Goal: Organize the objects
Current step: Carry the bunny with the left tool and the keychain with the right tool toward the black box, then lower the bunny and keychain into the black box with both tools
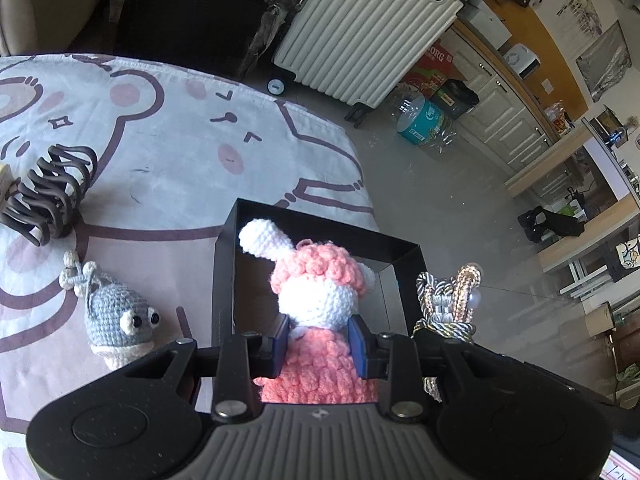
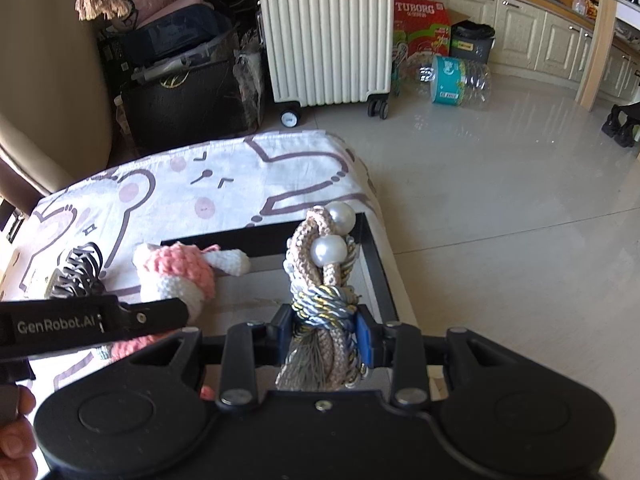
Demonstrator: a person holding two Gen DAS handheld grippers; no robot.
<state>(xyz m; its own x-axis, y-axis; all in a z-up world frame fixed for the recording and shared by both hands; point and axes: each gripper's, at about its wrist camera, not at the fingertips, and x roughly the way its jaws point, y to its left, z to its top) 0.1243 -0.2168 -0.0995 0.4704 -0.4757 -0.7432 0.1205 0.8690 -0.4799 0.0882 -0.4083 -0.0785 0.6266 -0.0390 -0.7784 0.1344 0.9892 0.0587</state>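
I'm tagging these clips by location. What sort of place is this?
Most likely a lived-in home, an open kitchen and living area: a cream suitcase on tiled floor, white kitchen cabinets under a counter, and a cartoon bear cloth over the work surface.

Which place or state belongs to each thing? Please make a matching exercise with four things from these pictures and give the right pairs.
Things:
1. pink crochet bunny
2. rope tassel with pearls
3. grey crochet fish
4. dark hair claw clip

Places or states:
A. lies free on the cloth, beside the black box
B. held between the fingers of the right gripper
C. lies on the cloth, farther from the box
D. held between the fingers of the left gripper

Pairs: 1-D, 2-B, 3-A, 4-C
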